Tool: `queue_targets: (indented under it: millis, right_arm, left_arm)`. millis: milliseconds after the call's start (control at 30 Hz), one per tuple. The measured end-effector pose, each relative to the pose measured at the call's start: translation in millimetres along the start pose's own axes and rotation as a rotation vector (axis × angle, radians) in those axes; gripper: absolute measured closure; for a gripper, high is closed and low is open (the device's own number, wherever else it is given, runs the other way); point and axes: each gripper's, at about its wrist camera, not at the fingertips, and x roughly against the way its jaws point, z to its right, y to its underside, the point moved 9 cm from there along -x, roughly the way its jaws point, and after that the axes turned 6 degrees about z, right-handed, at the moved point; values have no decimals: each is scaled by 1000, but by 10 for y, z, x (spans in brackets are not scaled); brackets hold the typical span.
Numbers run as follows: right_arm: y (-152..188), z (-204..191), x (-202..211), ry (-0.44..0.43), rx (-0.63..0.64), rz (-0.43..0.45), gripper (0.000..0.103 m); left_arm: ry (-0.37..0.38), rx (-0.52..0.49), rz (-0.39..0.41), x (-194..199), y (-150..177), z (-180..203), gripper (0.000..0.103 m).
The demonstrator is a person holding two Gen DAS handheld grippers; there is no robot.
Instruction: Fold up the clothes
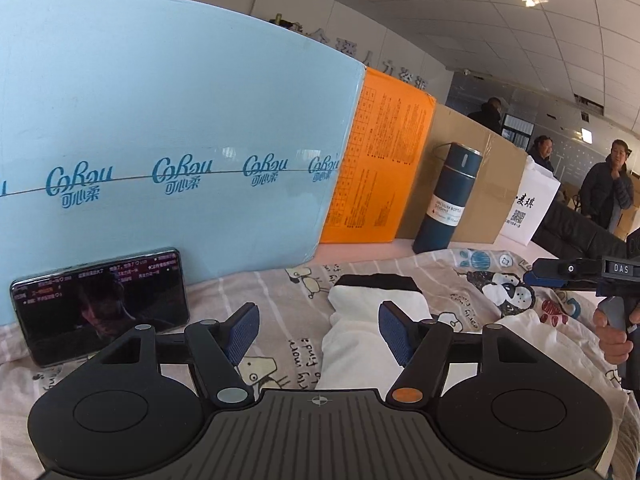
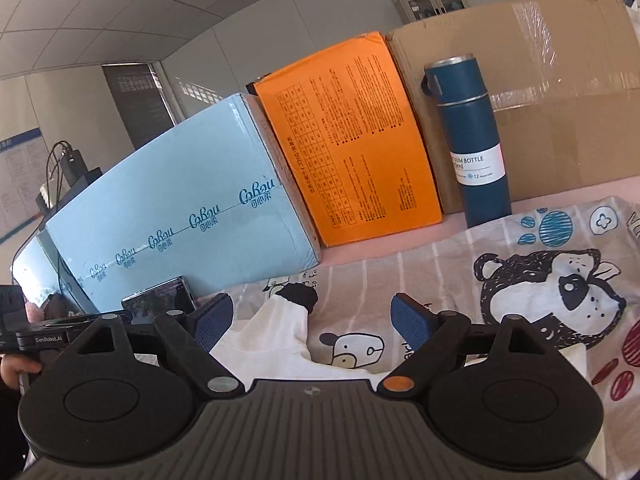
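While poised above the printed sheet (image 1: 460, 304), both sets of jaws spread wide, gripping nothing — left gripper (image 1: 318, 330), right gripper (image 2: 312, 322). White garment (image 1: 360, 332) with black cuff lying on sheet, just ahead of fingertips — near blue box (image 1: 168, 128).

One white garment with a black cuff (image 1: 360, 320), one cartoon-print sheet (image 1: 460, 300), three boxes at the far side: one light blue (image 1: 160, 120), one orange (image 1: 380, 160), one brown cardboard (image 1: 480, 184), one blue vacuum bottle (image 1: 444, 196), one phone (image 1: 100, 304), one white bag (image 1: 528, 208), two grippers: left (image 1: 316, 330), right (image 2: 312, 320)
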Motion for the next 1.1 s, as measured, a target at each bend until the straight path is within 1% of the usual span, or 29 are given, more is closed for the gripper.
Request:
queue_targets:
  millis: [133, 233, 333, 433, 467, 533, 567, 633, 667, 700, 733, 767, 800, 867, 900, 933, 1033, 1100]
  right_arm:
    - [59, 14, -606, -16, -123, -81, 17]
    - [154, 3, -937, -28, -175, -134, 17]
    - [245, -53, -1233, -57, -196, -176, 17]
    - [350, -106, -1459, -71, -173, -217, 18]
    - [392, -106, -1522, -67, -163, -231, 18]
    - [454, -86, -1608, -54, -151, -247, 21]
    - [475, -78, -1628, -53, -149, -249, 23]
    - [507, -66, -1642, -58, -152, -249, 38]
    - [521, -64, -1646, -61, -152, -248, 51]
    - [532, -67, -1647, -65, -150, -245, 58]
    - [544, -70, -1648, -68, -148, -242, 62]
    - [551, -77, -1646, -73, -146, -238, 69]
    - [551, -92, -1639, -79, -148, -233, 74]
    - [516, -132, -1614, -104, -159, -217, 80]
    - [492, -158, -1596, -120, -161, -207, 84]
    - [468, -195, -1574, -141, -163, -196, 84]
    - [397, -338, -1482, -206, -145, -165, 87]
    - [336, -451, -1403, -248, -121, -144, 87]
  left_arm:
    - [57, -64, -54, -333, 154, 184, 37]
    - [17, -187, -107, -479, 350, 233, 36]
    - [-33, -272, -150, -573, 532, 197, 35]
    - [-38, -273, -185, -645, 671, 116, 34]
    - [-38, -274, -185, -658, 691, 110, 34]
    - [-34, -271, -165, -611, 659, 118, 34]
    - [-35, -261, -145, -549, 605, 114, 34]
    - [-27, -216, -97, -379, 479, 106, 32]
    - [-8, -186, -75, -276, 430, 122, 29]
    - [37, -147, -60, -173, 407, 176, 28]
    - [82, -107, -44, -67, 382, 230, 25]
    - [154, -69, -50, 12, 389, 316, 24]
    - [237, -29, -51, 85, 406, 406, 24]
    - [395, 66, -78, 181, 485, 576, 24]
    - [446, 110, -105, 192, 551, 632, 24]
    - [463, 135, -134, 163, 629, 676, 23]
    - [409, 128, -205, 7, 819, 663, 23]
    - [354, 144, -241, -98, 897, 584, 23]
